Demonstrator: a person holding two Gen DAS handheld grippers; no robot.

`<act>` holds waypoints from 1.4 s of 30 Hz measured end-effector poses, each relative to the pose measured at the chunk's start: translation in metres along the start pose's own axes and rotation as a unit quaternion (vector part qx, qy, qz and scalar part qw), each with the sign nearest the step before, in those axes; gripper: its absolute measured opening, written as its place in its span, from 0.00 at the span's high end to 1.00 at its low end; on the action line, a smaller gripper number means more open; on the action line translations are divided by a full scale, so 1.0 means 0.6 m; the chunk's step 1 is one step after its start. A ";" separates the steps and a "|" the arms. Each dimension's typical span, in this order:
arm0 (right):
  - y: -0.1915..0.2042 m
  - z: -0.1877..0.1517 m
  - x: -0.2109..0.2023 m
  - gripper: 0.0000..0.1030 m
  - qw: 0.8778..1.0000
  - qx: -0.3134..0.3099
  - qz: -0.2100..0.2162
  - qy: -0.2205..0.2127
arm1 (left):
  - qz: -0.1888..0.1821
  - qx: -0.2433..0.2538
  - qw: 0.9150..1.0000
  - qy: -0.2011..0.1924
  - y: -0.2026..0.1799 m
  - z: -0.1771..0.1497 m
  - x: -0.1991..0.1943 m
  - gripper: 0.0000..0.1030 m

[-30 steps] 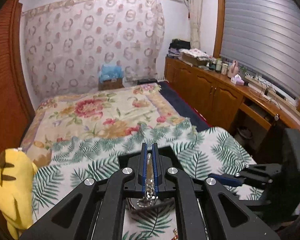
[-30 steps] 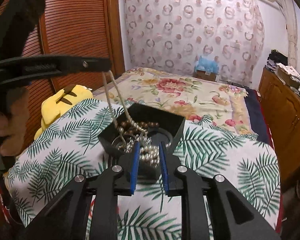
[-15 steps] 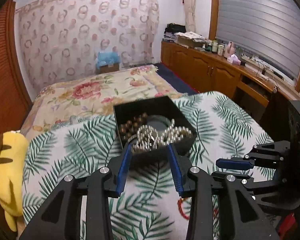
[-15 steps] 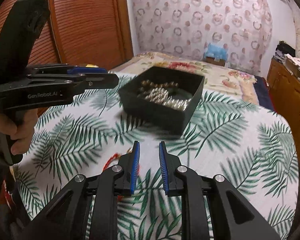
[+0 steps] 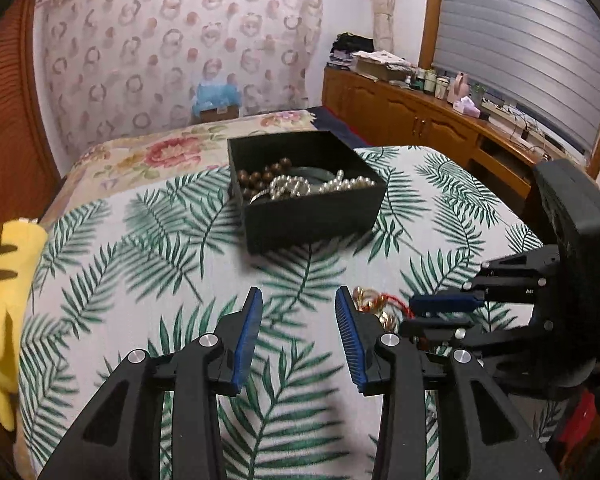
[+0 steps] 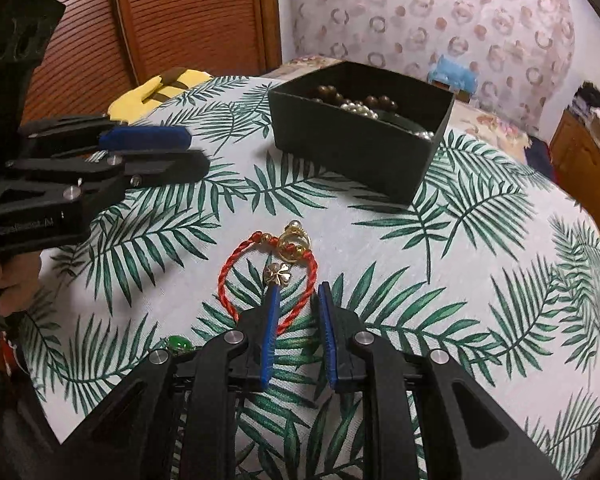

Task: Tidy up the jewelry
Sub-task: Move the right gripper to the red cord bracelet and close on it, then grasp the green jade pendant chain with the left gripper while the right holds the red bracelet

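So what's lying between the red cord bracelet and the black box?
In the right wrist view only bare leaf-print cloth lies between the red bracelet and the box; gold rings sit on the bracelet's far end.

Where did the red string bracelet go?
In the right wrist view the red bracelet lies on the leafy cloth, just ahead of the right gripper, nearer than the black box.

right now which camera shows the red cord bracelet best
The right wrist view: the whole red cord bracelet lies in plain sight on the leaf-print cloth. The left wrist view catches only a red sliver of it, behind the tools.
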State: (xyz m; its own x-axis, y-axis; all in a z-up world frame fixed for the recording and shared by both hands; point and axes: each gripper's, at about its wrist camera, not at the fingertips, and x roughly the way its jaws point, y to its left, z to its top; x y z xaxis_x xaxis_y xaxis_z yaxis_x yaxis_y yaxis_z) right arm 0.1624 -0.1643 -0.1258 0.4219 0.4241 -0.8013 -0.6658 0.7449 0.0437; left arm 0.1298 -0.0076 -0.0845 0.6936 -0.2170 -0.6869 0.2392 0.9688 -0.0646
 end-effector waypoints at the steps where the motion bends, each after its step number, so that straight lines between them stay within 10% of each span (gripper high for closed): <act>1: 0.001 0.000 0.000 0.84 1.000 0.000 -0.002 0.001 | 0.001 0.000 1.000 0.002 -0.001 -0.006 0.000 0.65; 4: -0.002 -0.002 0.000 0.96 1.000 -0.003 0.000 0.001 | 0.003 0.003 1.000 0.008 -0.003 -0.022 -0.002 0.65; 22: -0.027 0.013 -0.126 0.97 0.991 0.037 0.012 -0.128 | -0.060 0.011 0.997 0.043 -0.064 -0.075 -0.003 0.65; 36: -0.081 -0.017 -0.079 0.97 0.993 0.085 -0.012 -0.086 | -0.091 0.053 0.992 0.069 -0.126 -0.034 0.049 0.66; 42: -0.086 -0.026 -0.073 0.97 0.992 0.091 -0.014 -0.084 | -0.088 0.077 0.991 0.072 -0.148 -0.024 0.063 0.81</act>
State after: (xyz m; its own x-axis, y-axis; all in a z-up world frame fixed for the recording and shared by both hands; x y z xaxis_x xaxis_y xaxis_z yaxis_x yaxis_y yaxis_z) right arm 0.1691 -0.2293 -0.1021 0.5455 0.4695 -0.6942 -0.5364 0.8320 0.1412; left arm 0.1252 -0.0999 -0.1151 0.5302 -0.3499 -0.7723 0.4551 0.8860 -0.0890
